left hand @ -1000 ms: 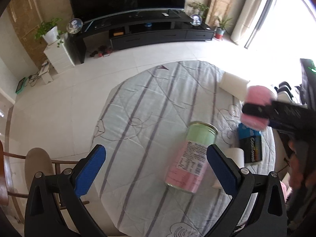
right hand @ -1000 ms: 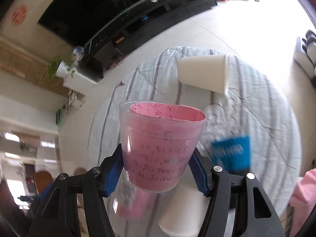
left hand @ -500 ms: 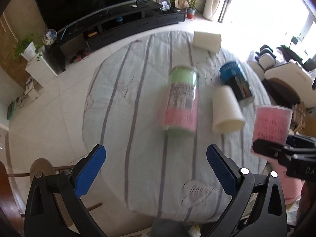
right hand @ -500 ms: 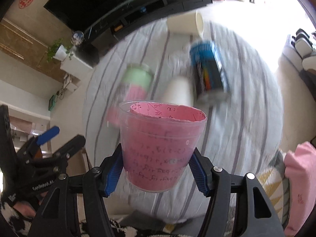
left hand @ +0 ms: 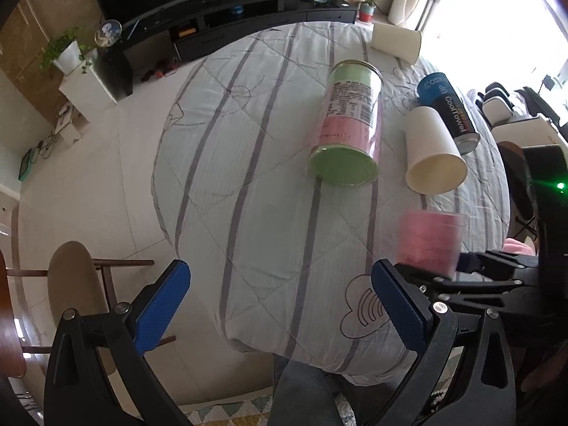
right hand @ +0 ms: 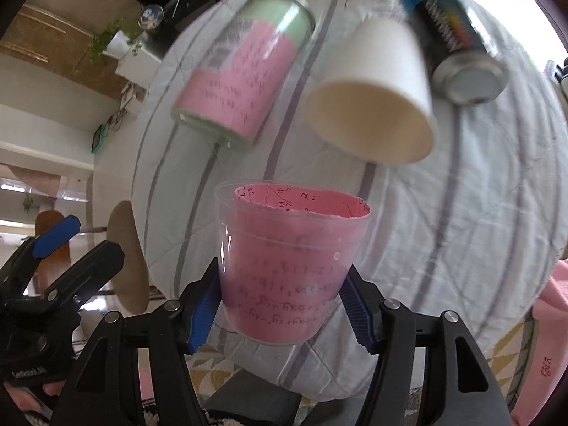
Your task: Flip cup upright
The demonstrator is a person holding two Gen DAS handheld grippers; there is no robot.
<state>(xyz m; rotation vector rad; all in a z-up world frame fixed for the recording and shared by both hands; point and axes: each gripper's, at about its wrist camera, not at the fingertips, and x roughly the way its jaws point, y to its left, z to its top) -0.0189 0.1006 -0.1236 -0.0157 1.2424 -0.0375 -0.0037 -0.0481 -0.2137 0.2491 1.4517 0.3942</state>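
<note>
Blur softens the clear plastic cup lined with pink paper (left hand: 427,245) at your left view's lower right, above the striped tablecloth (left hand: 248,177); your left gripper (left hand: 280,305) gapes empty. Right view: your right gripper (right hand: 284,305) clamps the cup (right hand: 287,266) mouth-up, axis vertical, above the table's near edge.

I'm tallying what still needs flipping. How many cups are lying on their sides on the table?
2: a white paper cup beside the blue can, and another white cup at the far edge. The clear pink-lined cup sits upright in the right gripper.
</note>
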